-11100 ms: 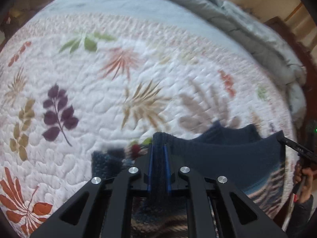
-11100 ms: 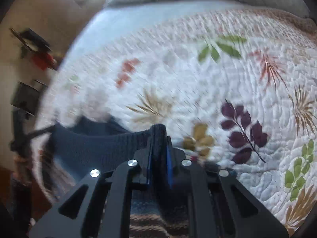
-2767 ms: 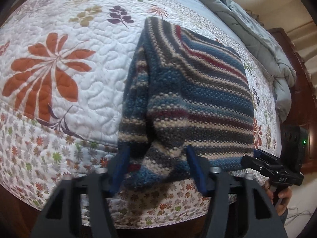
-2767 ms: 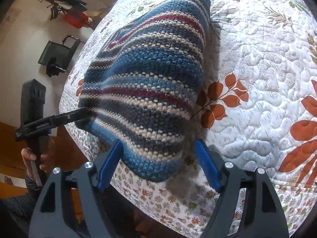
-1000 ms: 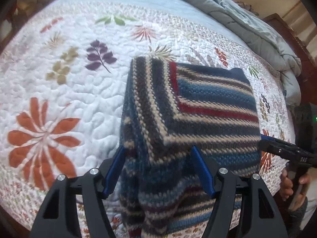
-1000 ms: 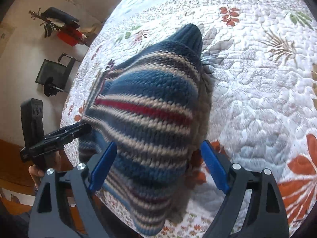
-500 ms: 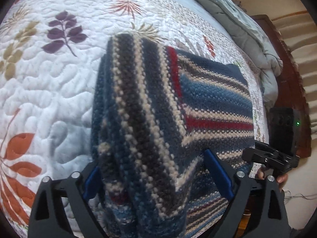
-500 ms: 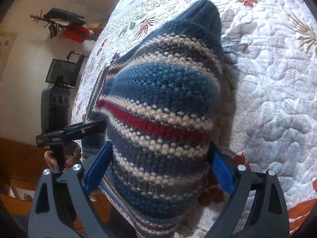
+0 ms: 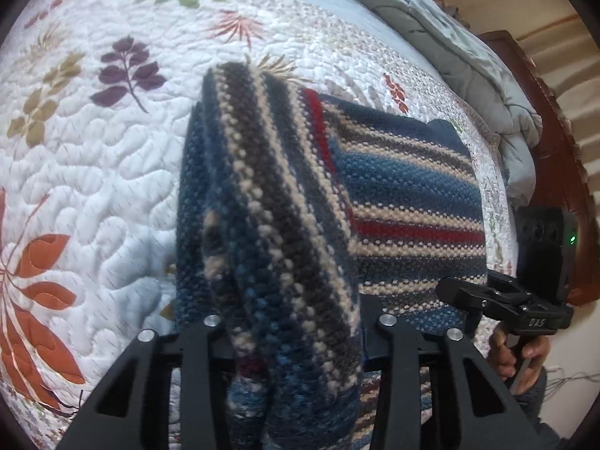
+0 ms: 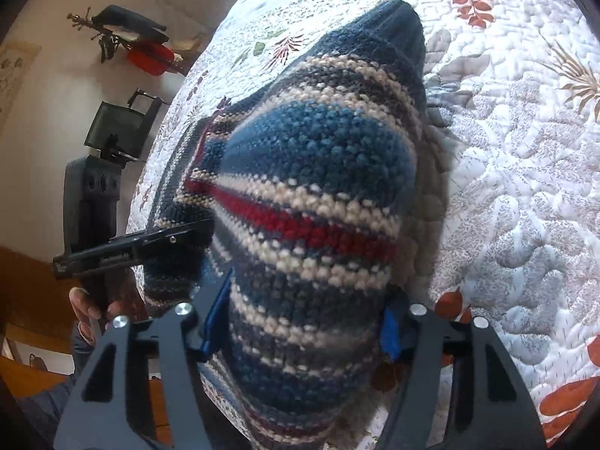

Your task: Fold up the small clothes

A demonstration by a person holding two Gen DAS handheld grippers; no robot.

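Note:
A folded striped knit sweater (image 9: 405, 202), blue, cream, grey and red, lies on the white leaf-print quilt (image 9: 93, 172) at the bed's near edge. My left gripper (image 9: 296, 322) is closing around its thick left folded edge, which bulges up between the jaws. My right gripper (image 10: 303, 311) straddles the sweater's right edge (image 10: 318, 187), blue pads (image 10: 215, 315) still spread around the bunched knit. Each gripper shows in the other's view: the right one (image 9: 465, 296) at the sweater's right corner, the left one (image 10: 180, 236) at its left corner.
A grey duvet (image 9: 450, 45) is bunched along the far side of the bed. A dark wooden headboard (image 9: 555, 142) stands at the right. Beyond the bed's left side are a black chair (image 10: 116, 127) and a red and black object (image 10: 146, 52).
Both grippers have pushed forward onto the sweater's near edge. The knit now fills the space between each pair of jaws, and the left jaws have narrowed around the fold.

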